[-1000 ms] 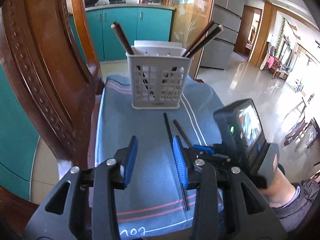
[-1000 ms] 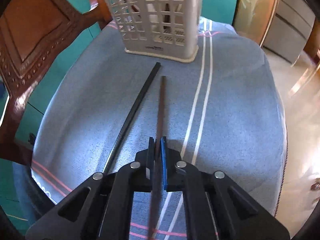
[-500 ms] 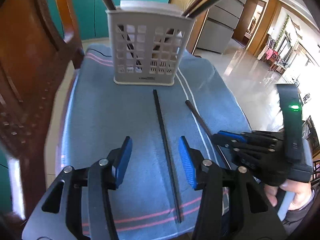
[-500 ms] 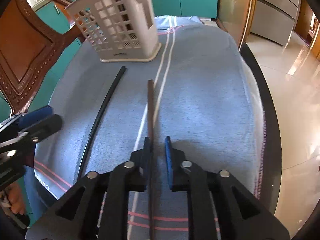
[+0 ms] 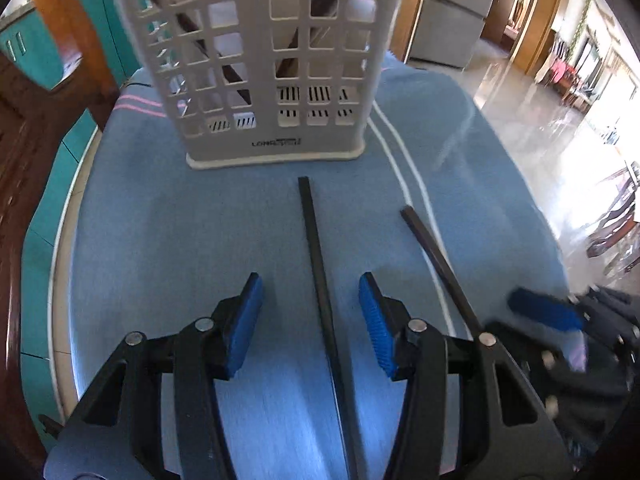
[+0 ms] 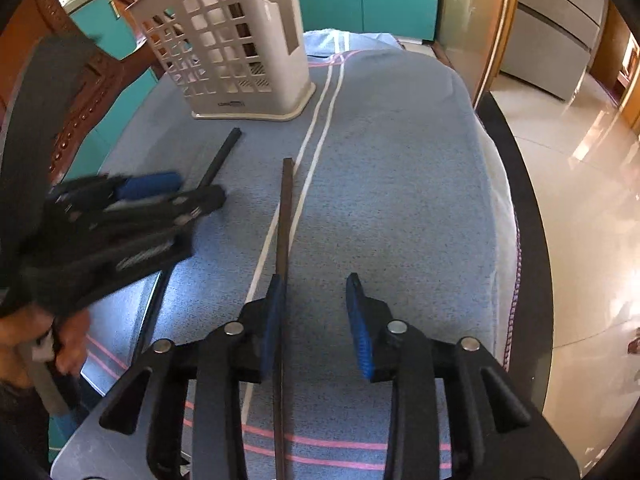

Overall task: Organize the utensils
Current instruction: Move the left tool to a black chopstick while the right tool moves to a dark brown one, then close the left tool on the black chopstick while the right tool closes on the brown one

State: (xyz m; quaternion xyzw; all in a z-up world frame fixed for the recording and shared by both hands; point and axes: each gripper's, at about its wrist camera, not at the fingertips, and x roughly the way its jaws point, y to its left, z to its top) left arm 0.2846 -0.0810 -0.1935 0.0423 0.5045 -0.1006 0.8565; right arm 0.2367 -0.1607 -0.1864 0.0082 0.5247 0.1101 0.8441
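**A:** So what are the two grippers doing? The left gripper (image 5: pixel 310 312) is pitched steeply down over the blue striped cloth (image 5: pixel 168 240), jaws standing fairly wide, and the long black square-section chopstick (image 5: pixel 316 264) runs straight up the gap between them. Neither blue pad touches it. The stick just lies flat on the cloth, its far end stopping just short of the base of the pale grey slotted plastic utensil holder (image 5: pixel 256 64).

**B:** Yep, and from the right wrist view the left gripper (image 6: pixel 152 192) is a blurry black shape over at the cloth's left edge, with a bit of the person's hand (image 6: pixel 64 336) under it. The right gripper (image 6: pixel 316 320) also tips down hard. Its jaws have just been opening and now sit partly apart. The thin brown wooden chopstick (image 6: pixel 285 216) lies flat in there, hugging the left pad; whether it actually touches that pad, can't tell. The right pad is clear of it.

**A:** Where's the holder?

**B:** Upright near the far edge of the cloth, towards its left corner (image 6: pixel 236 40), with a few dark chopsticks leaning inside. The brown one on the cloth lies right along the double white stripe (image 6: pixel 320 120).

**A:** Carved wooden chair back (image 5: pixel 24 152) is beside the left edge.
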